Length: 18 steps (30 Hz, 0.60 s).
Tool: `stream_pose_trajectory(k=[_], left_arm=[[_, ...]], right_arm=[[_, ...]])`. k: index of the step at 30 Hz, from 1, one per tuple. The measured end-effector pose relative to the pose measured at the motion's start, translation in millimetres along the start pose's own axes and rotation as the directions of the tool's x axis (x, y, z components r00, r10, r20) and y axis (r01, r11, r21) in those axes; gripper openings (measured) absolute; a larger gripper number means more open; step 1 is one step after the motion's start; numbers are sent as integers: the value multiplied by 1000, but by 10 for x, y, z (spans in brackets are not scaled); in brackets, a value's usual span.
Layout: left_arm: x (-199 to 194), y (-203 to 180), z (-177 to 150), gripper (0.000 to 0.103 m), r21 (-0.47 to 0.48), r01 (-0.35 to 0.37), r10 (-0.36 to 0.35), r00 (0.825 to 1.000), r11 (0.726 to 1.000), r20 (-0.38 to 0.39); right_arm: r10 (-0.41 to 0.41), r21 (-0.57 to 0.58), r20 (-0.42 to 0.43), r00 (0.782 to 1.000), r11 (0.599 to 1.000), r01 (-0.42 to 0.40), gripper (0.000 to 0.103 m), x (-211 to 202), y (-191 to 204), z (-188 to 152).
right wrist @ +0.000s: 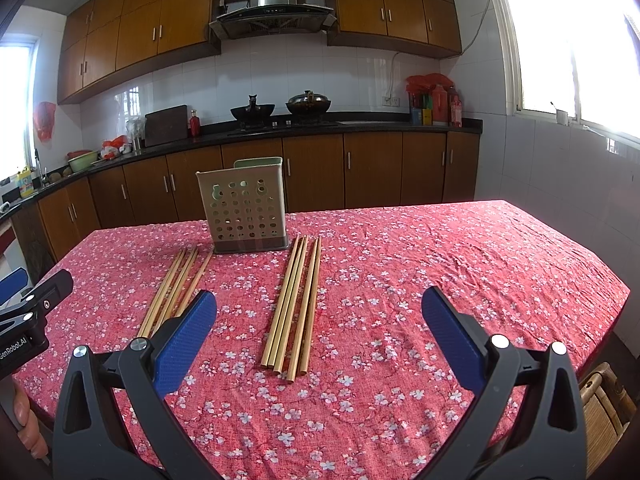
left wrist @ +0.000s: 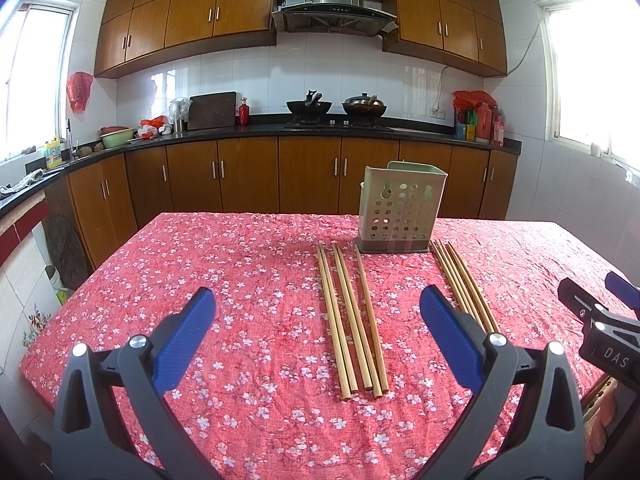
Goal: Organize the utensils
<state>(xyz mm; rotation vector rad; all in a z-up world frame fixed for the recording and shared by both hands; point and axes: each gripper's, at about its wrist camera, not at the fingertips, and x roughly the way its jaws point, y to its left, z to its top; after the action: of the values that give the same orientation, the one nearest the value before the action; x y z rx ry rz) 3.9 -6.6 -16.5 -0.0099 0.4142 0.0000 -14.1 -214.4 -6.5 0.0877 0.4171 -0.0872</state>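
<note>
Surface: table under a red cloth with white blossoms; its near edge is cut off below both cameras.
Holder: pale green perforated plastic utensil caddy, upright near the far edge, its inside hidden.
Left chopsticks: five light wooden chopsticks lying before the caddy.
Right chopsticks: second bundle of wooden chopsticks, partly hidden behind a finger in the left view.
Left claw: spread wide, holding nothing.
Right claw: spread wide, holding nothing.
</note>
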Motion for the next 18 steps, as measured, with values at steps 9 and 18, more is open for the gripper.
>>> stream_pose_trajectory(k=[9, 18], left_arm=[[256, 143, -42, 99, -27, -47, 43, 990, 999, -137], [636, 332, 4, 99, -5, -113, 107, 959, 994, -264]], right_arm=[[-7, 22, -162, 987, 1000, 10, 101, 395, -113, -105], [16, 29, -356, 934, 1000, -5, 61, 1069, -179, -42]])
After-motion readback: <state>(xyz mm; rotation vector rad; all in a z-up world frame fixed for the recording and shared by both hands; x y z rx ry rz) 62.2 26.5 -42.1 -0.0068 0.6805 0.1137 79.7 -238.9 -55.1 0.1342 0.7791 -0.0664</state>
